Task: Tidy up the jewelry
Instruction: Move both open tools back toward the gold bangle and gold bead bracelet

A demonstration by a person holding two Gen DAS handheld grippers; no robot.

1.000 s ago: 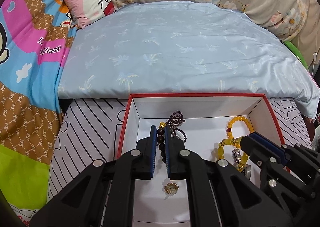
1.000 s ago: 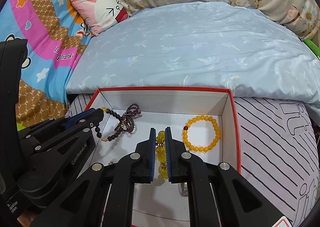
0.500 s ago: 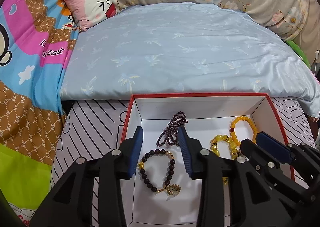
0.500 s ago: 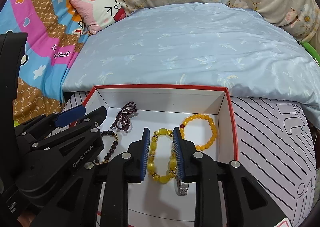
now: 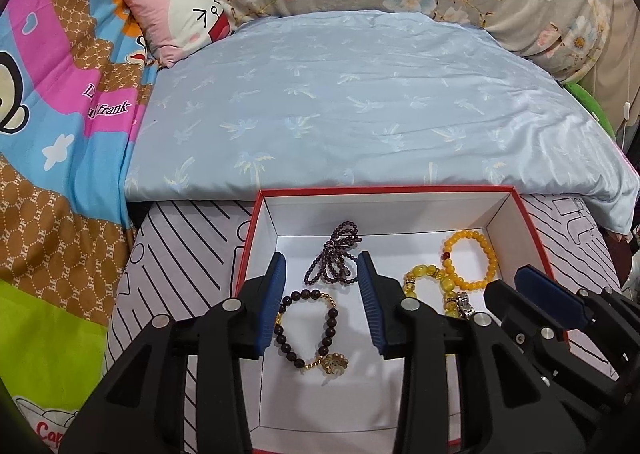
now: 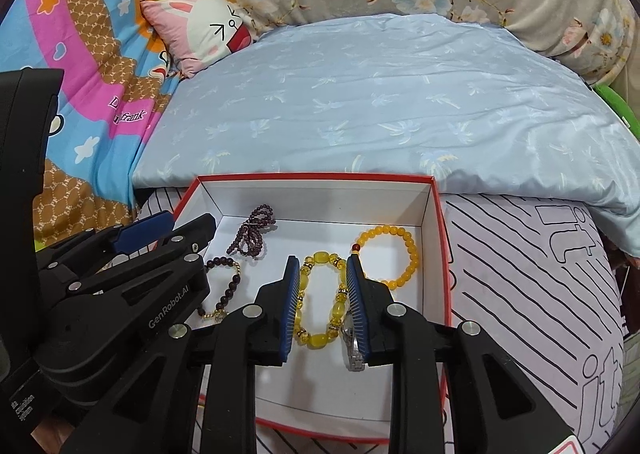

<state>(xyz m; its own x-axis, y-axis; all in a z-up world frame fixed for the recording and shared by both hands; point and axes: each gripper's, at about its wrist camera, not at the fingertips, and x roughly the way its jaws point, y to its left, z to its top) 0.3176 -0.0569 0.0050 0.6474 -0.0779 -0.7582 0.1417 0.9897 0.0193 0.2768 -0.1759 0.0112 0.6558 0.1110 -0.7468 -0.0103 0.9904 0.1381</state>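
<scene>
A red box (image 5: pixel 384 190) with a white inside holds the jewelry. My left gripper (image 5: pixel 320 258) stands open over its left part. A dark bead bracelet (image 5: pixel 330 328) with a gold charm lies flat on the floor between the jaws, untouched. A purple bead strand (image 5: pixel 334 254) lies just beyond it. My right gripper (image 6: pixel 323 260) is open over a chunky yellow bracelet (image 6: pixel 320 338) that rests on the floor. A silver watch (image 6: pixel 352 346) is half hidden under its right finger. An orange bead bracelet (image 6: pixel 412 254) lies at the far right.
The box rests on a white cushion with black lines (image 6: pixel 520 274). Behind it spreads a pale blue quilt (image 5: pixel 360 102), with a pink rabbit pillow (image 5: pixel 180 22) at the back left. A colourful cartoon blanket (image 5: pixel 60 114) covers the left side.
Both grippers were shut on bracelets one second ago and have since opened. The dark bracelet and the chunky yellow one now lie flat on the box floor.
</scene>
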